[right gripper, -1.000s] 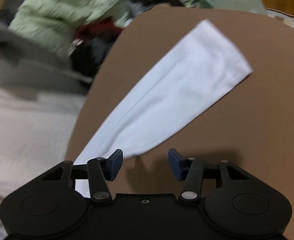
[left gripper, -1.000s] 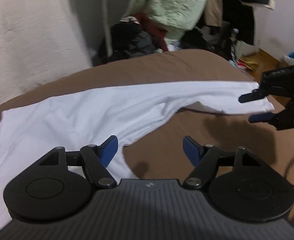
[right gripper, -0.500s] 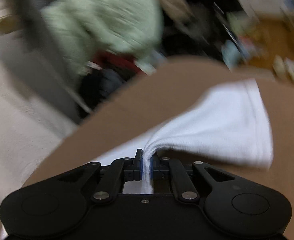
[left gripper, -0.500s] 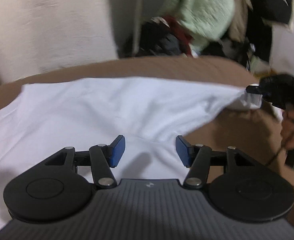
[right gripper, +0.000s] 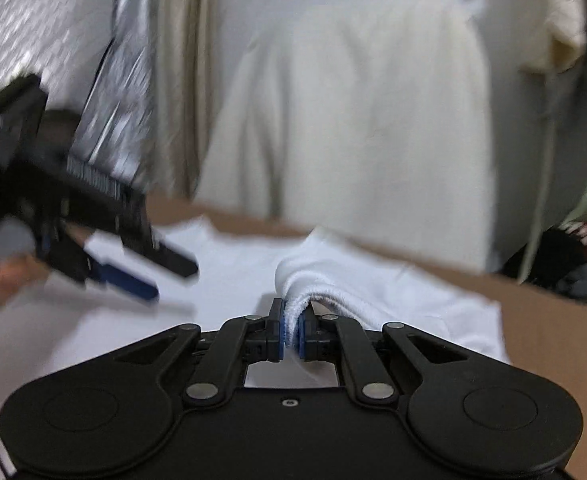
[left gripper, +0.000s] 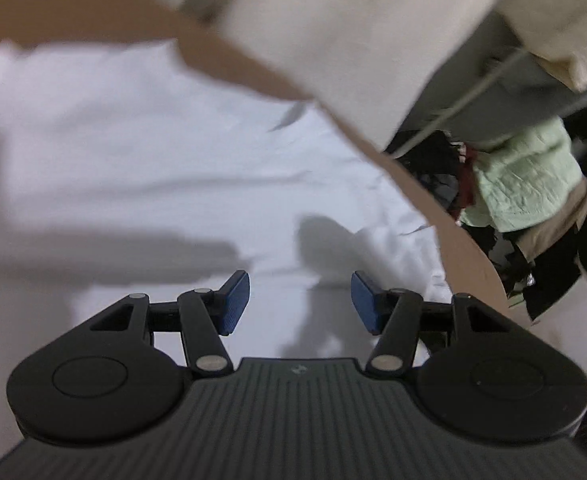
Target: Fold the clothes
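Right claw [right gripper: 290,335]: pressed together on a bunched sleeve [right gripper: 313,280] of the white shirt [right gripper: 229,280].
Left claw [left gripper: 300,304]: spread, empty, hovering over the shirt's body.
Shirt: spread across the brown bed [left gripper: 465,256], ahead of and under both claws; sleeve lifted over the body.
Progress: judged mid-fold, one sleeve coming inward; the rest lies flat, unfolded.

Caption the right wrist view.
Right gripper pinching a white cotton shirt's sleeve over the brown bed.
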